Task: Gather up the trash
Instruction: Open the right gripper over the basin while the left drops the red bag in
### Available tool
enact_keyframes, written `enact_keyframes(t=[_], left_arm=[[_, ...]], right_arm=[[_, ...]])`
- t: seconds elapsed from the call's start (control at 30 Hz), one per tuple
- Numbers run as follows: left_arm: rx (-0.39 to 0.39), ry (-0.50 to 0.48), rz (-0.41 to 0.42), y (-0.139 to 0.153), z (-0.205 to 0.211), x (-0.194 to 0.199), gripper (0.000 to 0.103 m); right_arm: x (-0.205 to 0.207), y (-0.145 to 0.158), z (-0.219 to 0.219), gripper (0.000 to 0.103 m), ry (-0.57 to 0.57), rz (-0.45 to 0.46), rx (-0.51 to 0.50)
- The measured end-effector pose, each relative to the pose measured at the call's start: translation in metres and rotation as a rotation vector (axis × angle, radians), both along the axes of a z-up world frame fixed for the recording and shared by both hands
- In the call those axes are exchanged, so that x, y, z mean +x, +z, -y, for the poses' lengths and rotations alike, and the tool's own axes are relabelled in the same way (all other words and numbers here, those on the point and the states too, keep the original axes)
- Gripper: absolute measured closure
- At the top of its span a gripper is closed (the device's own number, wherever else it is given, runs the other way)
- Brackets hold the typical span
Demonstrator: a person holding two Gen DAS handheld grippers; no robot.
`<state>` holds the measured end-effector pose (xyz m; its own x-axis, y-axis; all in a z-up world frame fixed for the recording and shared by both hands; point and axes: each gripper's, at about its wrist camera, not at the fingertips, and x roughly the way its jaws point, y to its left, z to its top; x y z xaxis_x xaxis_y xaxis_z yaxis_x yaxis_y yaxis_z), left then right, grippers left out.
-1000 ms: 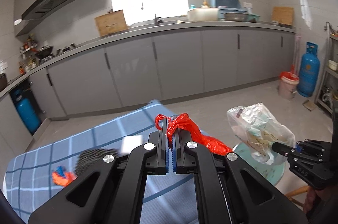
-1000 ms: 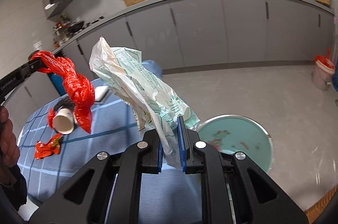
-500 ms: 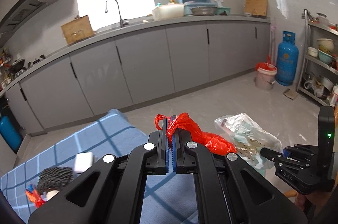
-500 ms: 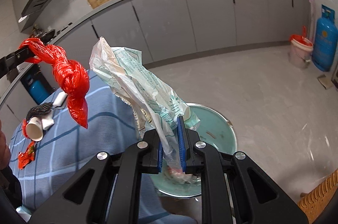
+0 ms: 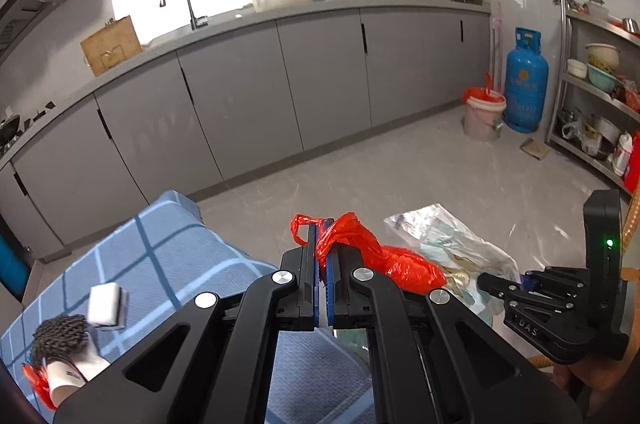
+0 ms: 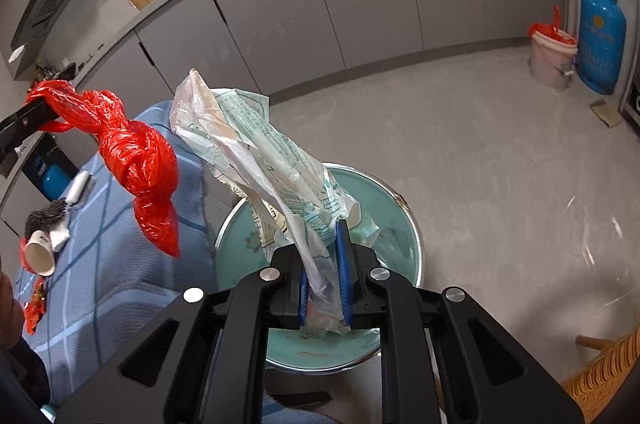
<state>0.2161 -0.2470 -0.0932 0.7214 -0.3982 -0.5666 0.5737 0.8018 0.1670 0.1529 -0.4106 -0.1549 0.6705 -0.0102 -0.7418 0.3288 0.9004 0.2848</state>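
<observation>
Both held bags [image 6: 136,159] have come over the basin [image 6: 396,216].

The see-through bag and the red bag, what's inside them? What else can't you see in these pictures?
- Clear plastic bag, right wrist view: crumpled printed film hides its contents.
- Red plastic bag, both views: knotted and opaque.
- Teal basin, right wrist view: the right gripper covers its near part.
- Paper cup, left wrist view: the left gripper partly covers it.

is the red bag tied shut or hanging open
Tied shut: the red bag is twisted into a knot at its middle, hanging from the left tongs, which pinch its top.
</observation>
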Motion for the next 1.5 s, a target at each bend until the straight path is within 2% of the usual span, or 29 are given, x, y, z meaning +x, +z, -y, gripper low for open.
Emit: enact_keyframes(t=[0.1,0.17,0.2,0.23,0.27,0.3,0.43,0.47,0.6,0.73,0.8,0.87,0.97,1.1,1.17,1.2,1.3,1.37,1.5], left_arm=[[0.021,-0.013,-0.017,-0.012,0.009,0.000,0.099],[0.030,-0.014,-0.029,-0.019,0.012,0.001,0.098],[0.031,-0.015,-0.040,-0.022,0.012,0.002,0.085],[0.035,-0.019,-0.056,-0.026,0.013,0.004,0.072],[0.037,-0.015,-0.060,-0.028,0.012,0.004,0.045],[0.035,-0.009,-0.055,-0.029,0.011,0.004,0.038],[0.043,-0.009,-0.055,-0.032,0.009,0.002,0.038],[0.044,-0.004,-0.058,-0.033,0.008,0.002,0.034],[0.025,0.007,-0.061,-0.030,0.002,0.001,0.022],[0.016,-0.007,-0.042,-0.023,0.002,-0.003,0.021],[0.022,-0.024,-0.024,-0.022,0.008,-0.008,0.004],[0.073,-0.068,-0.035,-0.030,0.019,-0.010,0.004],[0.136,-0.038,-0.069,-0.046,0.023,-0.006,0.004],[0.164,-0.034,-0.136,-0.059,0.020,-0.001,0.004],[0.248,-0.034,-0.157,-0.069,0.024,-0.001,0.004],[0.257,-0.017,-0.151,-0.070,0.022,-0.002,0.004],[0.237,-0.020,-0.201,-0.070,0.016,0.001,0.004],[0.196,-0.040,-0.263,-0.066,0.012,0.004,0.004],[0.068,0.007,-0.249,-0.046,-0.005,0.010,0.004]], right_arm=[[0.004,-0.011,0.001,0.088,-0.001,-0.028,0.000],[0.008,-0.020,0.000,0.083,0.002,-0.054,-0.007],[0.009,-0.022,-0.001,0.078,-0.009,-0.058,-0.016],[0.009,-0.024,0.000,0.068,-0.012,-0.061,-0.017],[0.009,-0.027,0.000,0.060,-0.020,-0.062,-0.014],[0.008,-0.028,0.000,0.052,-0.032,-0.063,-0.019],[0.005,-0.031,0.001,0.052,-0.033,-0.069,-0.017],[0.004,-0.031,0.001,0.052,-0.034,-0.068,-0.018],[0.001,-0.025,0.001,0.043,-0.045,-0.050,-0.027],[-0.003,-0.018,0.001,0.037,-0.062,-0.033,-0.039],[-0.005,-0.015,0.002,0.033,-0.075,-0.026,-0.049],[-0.009,-0.011,0.003,0.031,-0.099,-0.018,-0.070],[-0.016,-0.004,0.010,0.031,-0.137,-0.011,-0.091],[-0.019,-0.001,0.016,0.027,-0.157,-0.012,-0.098],[-0.018,-0.001,0.015,0.027,-0.152,-0.012,-0.097],[-0.018,0.000,0.014,0.027,-0.148,-0.009,-0.096],[-0.015,0.002,0.007,0.026,-0.132,-0.003,-0.098],[-0.014,0.003,0.004,0.026,-0.129,0.002,-0.106],[-0.015,0.005,0.005,0.026,-0.134,0.005,-0.104]])
